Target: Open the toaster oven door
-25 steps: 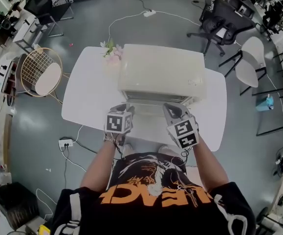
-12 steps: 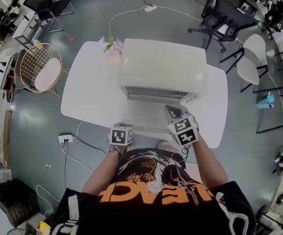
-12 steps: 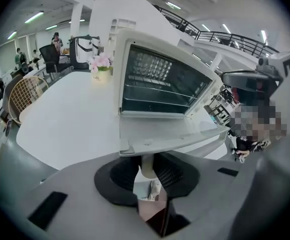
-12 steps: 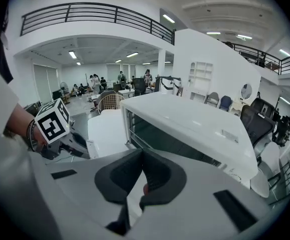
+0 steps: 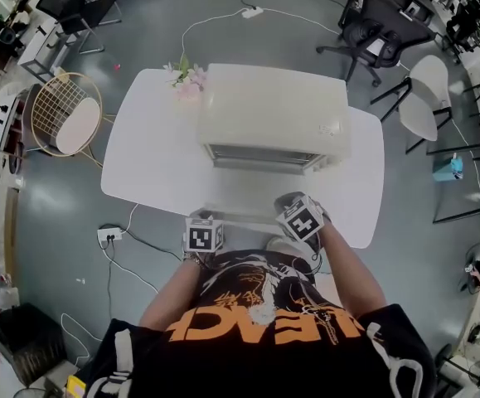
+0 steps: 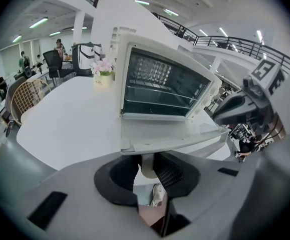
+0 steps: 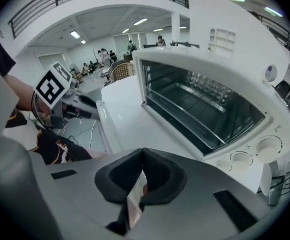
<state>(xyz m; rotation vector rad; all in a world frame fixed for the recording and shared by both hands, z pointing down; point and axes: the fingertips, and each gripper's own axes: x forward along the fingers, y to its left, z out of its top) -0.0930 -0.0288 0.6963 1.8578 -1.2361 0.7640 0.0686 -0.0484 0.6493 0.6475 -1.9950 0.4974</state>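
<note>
Toaster oven (image 5: 273, 114) stands at the middle of the white table (image 5: 152, 156), its front facing the near edge; its door (image 6: 170, 133) is swung fully down and lies about level, reaching out toward the person, so the wire rack inside shows; the control knobs sit on the right of its front. The left gripper (image 5: 205, 224) is at the near left corner of the door; its jaws have just been closing and now clamp the pale handle (image 6: 147, 165) under the door's front edge. The right gripper (image 7: 140, 176) hangs near the right end of the same edge, pointing steeply down; its pads meet at the tips and grip nothing. A small pot of pink flowers (image 5: 186, 81) stands just beside the oven's far left corner; a round wire chair (image 5: 61, 123) is left of the table, a white chair (image 5: 426, 106) to the right, a black office chair (image 5: 380, 23) farther off; a power strip (image 5: 109, 237) lies on the floor near the table's near left corner.
</note>
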